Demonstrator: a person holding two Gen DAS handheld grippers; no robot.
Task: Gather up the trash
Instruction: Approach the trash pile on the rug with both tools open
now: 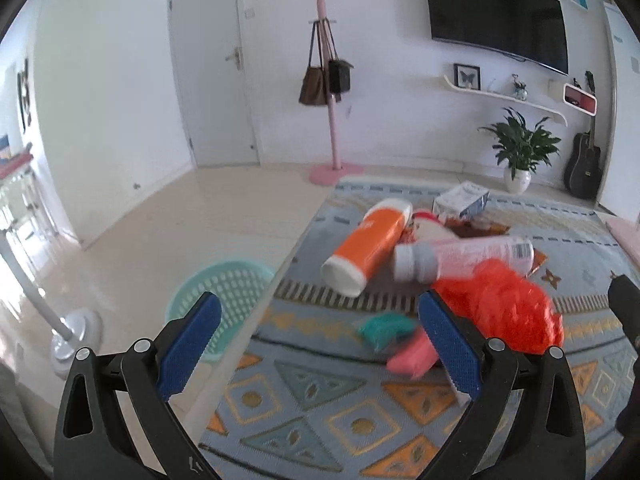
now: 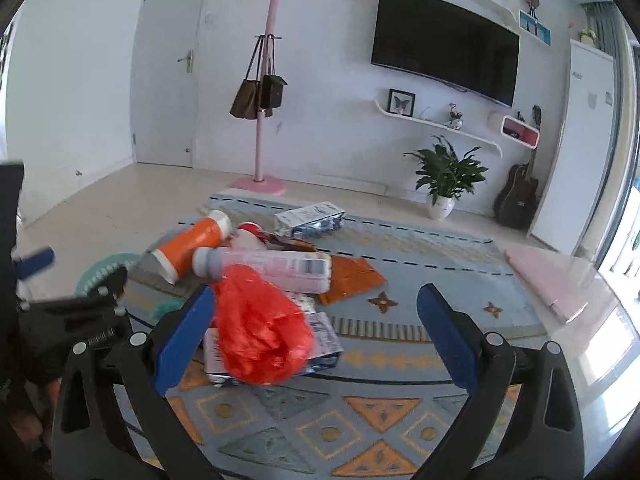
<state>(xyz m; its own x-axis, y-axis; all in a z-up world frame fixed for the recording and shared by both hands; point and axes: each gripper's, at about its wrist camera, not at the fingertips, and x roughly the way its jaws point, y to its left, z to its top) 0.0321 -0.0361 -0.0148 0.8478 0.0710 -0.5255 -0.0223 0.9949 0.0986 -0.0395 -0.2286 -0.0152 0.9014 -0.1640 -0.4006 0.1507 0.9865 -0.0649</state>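
Note:
A heap of trash lies on the patterned tabletop [image 1: 320, 396]: an orange bottle [image 1: 368, 244] on its side, a pink bottle with a grey cap [image 1: 464, 258], a crumpled red plastic bag [image 1: 504, 308], and small teal [image 1: 384, 330] and pink [image 1: 412, 356] packets. My left gripper [image 1: 320, 340] is open, with the packets near its right finger. My right gripper [image 2: 316, 336] is open too. The red bag [image 2: 260, 328] rests on a flattened carton [image 2: 324, 344], just inside the right gripper's left finger. Behind it lie the pink bottle [image 2: 272, 266] and the orange bottle [image 2: 192, 244].
A teal perforated basket [image 1: 228, 300] stands on the floor past the table's left edge, beside a white fan base [image 1: 76, 336]. A blue-white carton [image 2: 310, 216], an orange wrapper [image 2: 352, 276] and a pink pad [image 2: 548, 276] also lie on the table. The left gripper body [image 2: 80, 312] is close on the left.

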